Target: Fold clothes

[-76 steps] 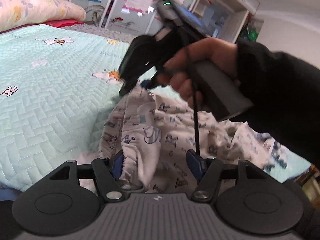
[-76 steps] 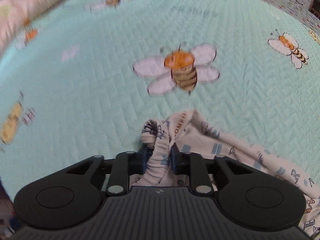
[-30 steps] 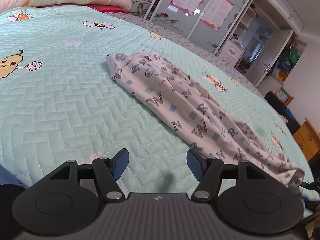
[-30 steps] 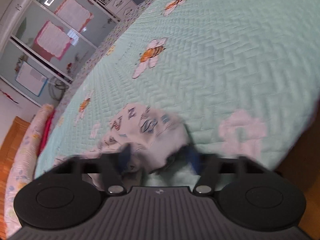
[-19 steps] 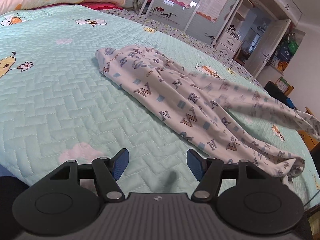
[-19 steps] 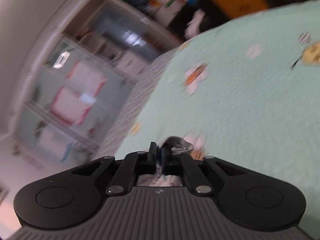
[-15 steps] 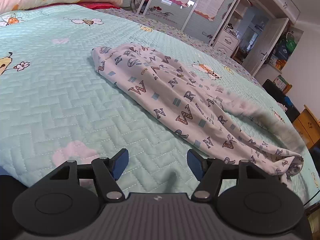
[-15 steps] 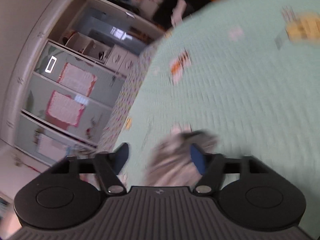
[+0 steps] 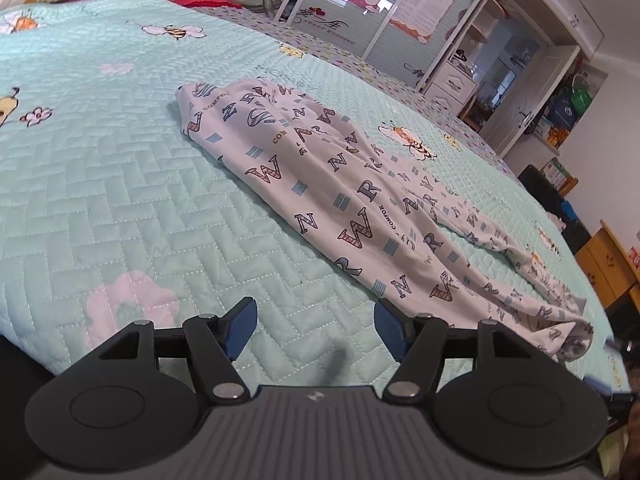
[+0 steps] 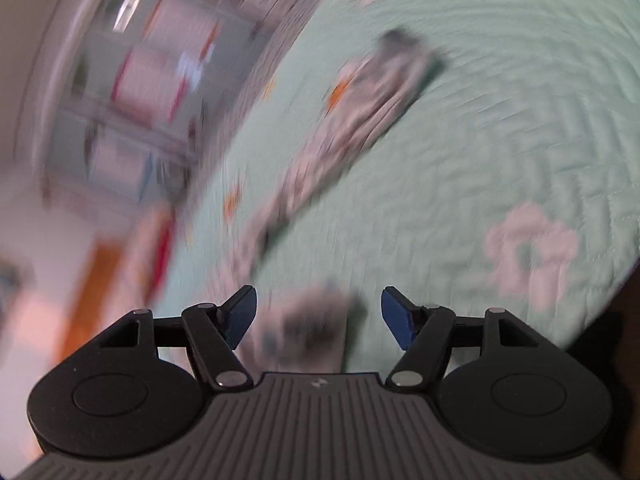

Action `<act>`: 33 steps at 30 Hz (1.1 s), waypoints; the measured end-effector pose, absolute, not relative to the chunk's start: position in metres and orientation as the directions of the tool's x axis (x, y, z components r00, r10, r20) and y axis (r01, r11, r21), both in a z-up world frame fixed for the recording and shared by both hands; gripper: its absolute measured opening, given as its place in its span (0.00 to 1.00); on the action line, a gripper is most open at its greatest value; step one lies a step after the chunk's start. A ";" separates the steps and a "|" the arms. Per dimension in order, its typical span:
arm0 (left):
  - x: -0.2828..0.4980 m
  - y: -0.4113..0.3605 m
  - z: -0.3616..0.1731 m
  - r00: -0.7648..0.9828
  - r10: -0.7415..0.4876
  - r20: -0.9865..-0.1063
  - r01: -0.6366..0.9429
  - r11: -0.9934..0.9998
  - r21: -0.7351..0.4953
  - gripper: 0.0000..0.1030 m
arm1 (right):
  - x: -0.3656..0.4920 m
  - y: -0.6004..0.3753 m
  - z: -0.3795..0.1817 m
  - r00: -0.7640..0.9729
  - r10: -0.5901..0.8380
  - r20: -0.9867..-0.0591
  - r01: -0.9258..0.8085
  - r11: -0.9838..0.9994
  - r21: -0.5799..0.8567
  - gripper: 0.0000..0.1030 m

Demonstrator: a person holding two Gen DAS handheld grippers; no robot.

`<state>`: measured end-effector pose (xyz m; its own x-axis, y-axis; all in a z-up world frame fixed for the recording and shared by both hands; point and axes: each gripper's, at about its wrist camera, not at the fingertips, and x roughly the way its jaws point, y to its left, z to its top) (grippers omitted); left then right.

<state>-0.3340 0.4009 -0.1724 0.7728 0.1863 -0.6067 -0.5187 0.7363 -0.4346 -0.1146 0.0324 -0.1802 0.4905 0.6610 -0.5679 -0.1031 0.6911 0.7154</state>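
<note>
The right claw (image 10: 318, 316) has just let go: its jaws have been opening within the last second and now stand wide apart, with a blurred bit of the printed cloth lying loose between them, touched by neither blue pad (image 10: 240, 316). A second ago the same claw was pinched shut on that end of the garment. The left claw (image 9: 316, 326) is also wide open and empty, as it was a second ago, with only bedspread between its fingers.

So the trousers (image 9: 360, 200) are no longer held by anything. They lie stretched out in a long strip across the green bedspread (image 9: 100, 200), the waist end toward the middle of the bed and the leg ends (image 9: 568, 332) trailing to the near edge at the right of the left view. 2.5 seconds ago they were a bunched heap gripped by both claws; now they are laid out, with the 2 legs roughly one on the other. In my judgement the laying-out step is finished and the cross folds are still to come.

The left claw hovers low over the near edge of the bed, tilted downward, just beside the lower legs of the trousers and not touching them. The right view is heavily smeared, which suggests that hand is swinging fast; it points down at the bed's edge with the trousers (image 10: 360, 112) running away from it. No hand or sleeve shows clearly in either view.
</note>
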 end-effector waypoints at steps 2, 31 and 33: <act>-0.334 0.400 -0.172 0.772 0.184 -0.608 -0.518 0.737 -0.434 0.65 | -0.131 0.055 -0.176 0.432 0.614 -0.661 -0.183 0.777 0.602 0.68; -0.343 0.392 -0.166 0.780 0.156 -0.606 -0.502 0.734 -0.457 0.65 | -0.144 -0.030 -0.190 0.607 0.572 -0.552 0.116 0.623 0.774 0.50; -0.345 0.395 -0.166 0.777 0.166 -0.607 -0.512 0.728 -0.455 0.65 | -0.142 -0.030 -0.203 0.597 0.566 -0.569 0.158 0.612 0.775 0.50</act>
<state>-0.3448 0.3947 -0.1658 0.7768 0.1661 -0.6074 -0.5119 0.7284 -0.4554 -0.1418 -0.0304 -0.2027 0.5966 0.5660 -0.5690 0.1582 0.6121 0.7748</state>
